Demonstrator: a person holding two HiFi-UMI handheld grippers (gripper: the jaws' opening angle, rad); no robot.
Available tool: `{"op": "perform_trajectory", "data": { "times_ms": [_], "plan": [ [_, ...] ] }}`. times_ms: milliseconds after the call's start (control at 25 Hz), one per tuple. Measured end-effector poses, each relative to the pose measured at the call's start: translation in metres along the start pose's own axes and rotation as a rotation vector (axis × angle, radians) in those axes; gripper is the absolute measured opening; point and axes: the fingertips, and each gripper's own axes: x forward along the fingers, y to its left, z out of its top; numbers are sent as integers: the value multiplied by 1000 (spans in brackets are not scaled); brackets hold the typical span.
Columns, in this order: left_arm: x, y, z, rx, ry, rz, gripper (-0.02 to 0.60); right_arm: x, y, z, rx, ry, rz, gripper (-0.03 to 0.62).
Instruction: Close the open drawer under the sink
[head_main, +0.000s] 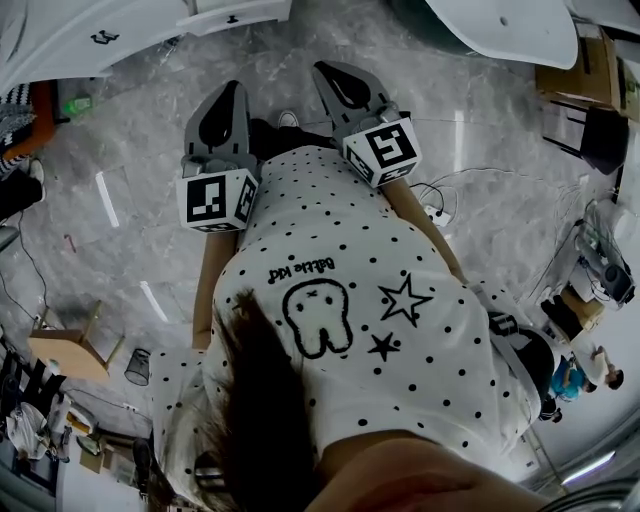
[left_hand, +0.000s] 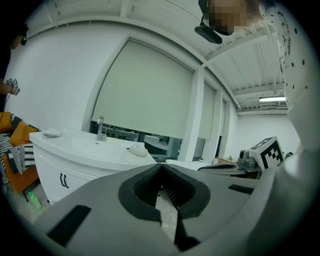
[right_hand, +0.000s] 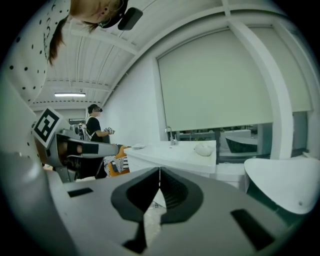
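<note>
Head view: left gripper (head_main: 232, 88) & right gripper (head_main: 324, 70) were held out ahead of the person over the marble floor (head_main: 480, 130); white front w/ dark handle at upper left of frame, prob. the sink unit (head_main: 70, 45).
Left gripper (left_hand: 161, 166): clenched, jaws tip to tip, nothing betw. them.
Right gripper (right_hand: 159, 170): clenched too, empty.
Sink unit (left_hand: 80, 157): sat left-centre in left gripper view, tap (left_hand: 100, 127) on top, paired handles (left_hand: 63, 180) on its front; near centre in right gripper view; well apart from both grippers.
Drawer: an open one couldn't be made out from these angles.
Step (judged): approach, no contact yet.
How to do it well: get square to the drawer front, keep jaws closed as a blunt pusher, press mid-front, push straight & steady till flush.
Risk: off-centre push could rack it; a fast shove could slam it.
</note>
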Motion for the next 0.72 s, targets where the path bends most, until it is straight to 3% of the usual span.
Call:
{"op": "perform_trajectory", "data": {
  "times_ms": [360,720],
  "plan": [
    [18,-2,4,-16,20,-5,5,6,-15,4,12,4,7,15],
    [42,33,14,-3,42,-33,5,47,-18,12,29,12,-19,15]
  ]
}}
